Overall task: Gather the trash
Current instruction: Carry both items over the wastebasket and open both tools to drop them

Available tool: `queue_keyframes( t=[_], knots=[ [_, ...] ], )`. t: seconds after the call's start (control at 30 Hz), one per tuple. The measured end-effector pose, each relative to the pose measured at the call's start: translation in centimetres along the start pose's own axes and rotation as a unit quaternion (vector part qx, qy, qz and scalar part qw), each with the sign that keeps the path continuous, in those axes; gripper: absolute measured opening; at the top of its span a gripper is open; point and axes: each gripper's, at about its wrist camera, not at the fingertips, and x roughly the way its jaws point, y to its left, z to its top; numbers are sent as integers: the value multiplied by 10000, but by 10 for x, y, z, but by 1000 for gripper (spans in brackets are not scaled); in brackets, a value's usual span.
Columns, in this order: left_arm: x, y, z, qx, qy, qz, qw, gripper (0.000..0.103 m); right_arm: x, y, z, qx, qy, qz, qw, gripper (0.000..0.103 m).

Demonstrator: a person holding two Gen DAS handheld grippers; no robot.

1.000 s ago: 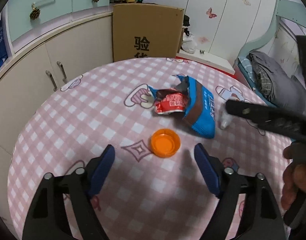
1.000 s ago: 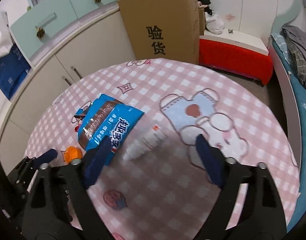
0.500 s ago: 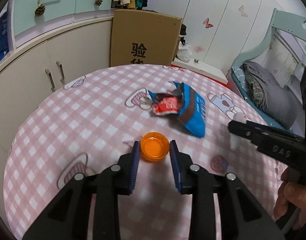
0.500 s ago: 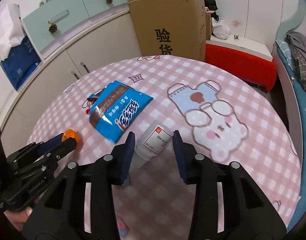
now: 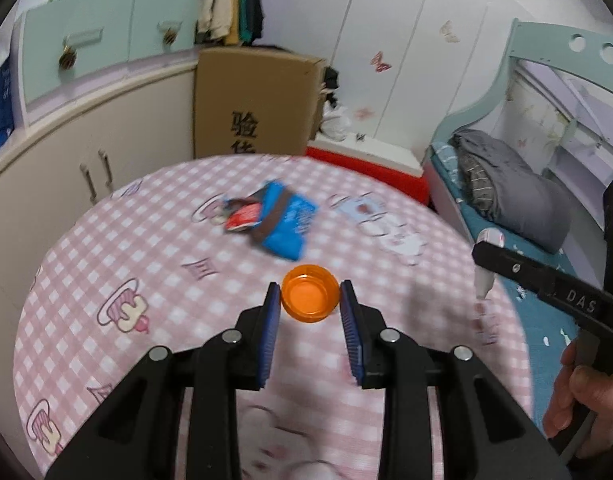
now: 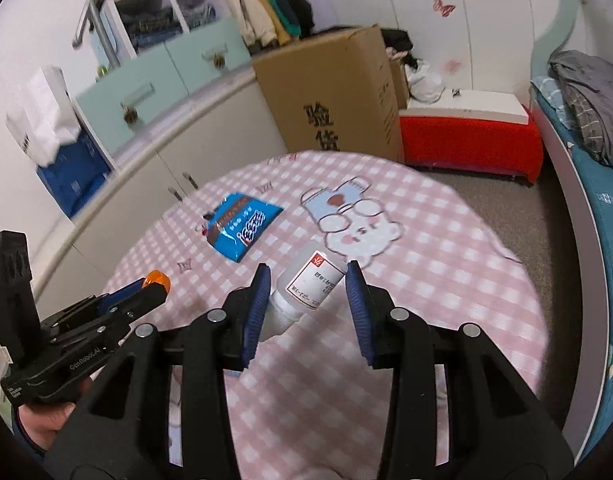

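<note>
Now my left gripper (image 5: 310,300) has its blue fingers (image 5: 269,332) clamped on the orange cap (image 5: 310,299), one finger on each side of it, and the open side of the cap faces up. I see this cap also in the right wrist view (image 6: 159,279), at the tip of the left gripper (image 6: 152,286), above the tabletop (image 6: 446,280). The jaws came together on the cap within the last second.

My right gripper (image 6: 308,294) has its fingers (image 6: 358,312) clamped on the small white bottle (image 6: 310,288). The bottle lies slanted between them, with its label turned up and its narrow end toward the left finger. These jaws also closed just now, with the bottle between them. In the left wrist view the same gripper (image 5: 484,264) comes in from the right edge, the bottle (image 5: 486,276) shows behind its black finger, and a hand (image 5: 578,392) holds its handle.

As landmark I take the blue snack bag (image 5: 284,222), which lies flat on the pink checked tabletop (image 5: 106,260). A red wrapper (image 5: 242,218) is touching its left side, partly tucked at the opening. The orange cap is on the near side of the bag, apart from it. The bottle is near of the bag and to its right (image 6: 244,228). Far behind the bag stands a cardboard box (image 5: 254,104), beyond the tabletop edge.
</note>
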Motion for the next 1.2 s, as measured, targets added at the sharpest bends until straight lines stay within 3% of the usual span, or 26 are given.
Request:
queue_keyframes(
  t=[0.27,0.5,0.8,0.97,1.2],
  knots=[
    [-23,-83,3,462,-182,-564,9972,29,-73,-60,-9,426,-503,-240,9975,38],
    [-12,-162,-15,974,83,-1158,9885,29,-134,-133,-37,970,-835,-712,9892,38],
    [21,-276,-62,1908,672,-1726,9640,29,-177,-238,-108,1980,-734,-1391,9675,38],
    [57,-324,-104,2407,1178,-1781,9468,29,-163,-287,-158,2582,-300,-1544,9532,38],
    [114,-359,-154,2822,1940,-1678,9244,29,-134,-325,-209,3125,215,-1477,9381,38]
  ],
)
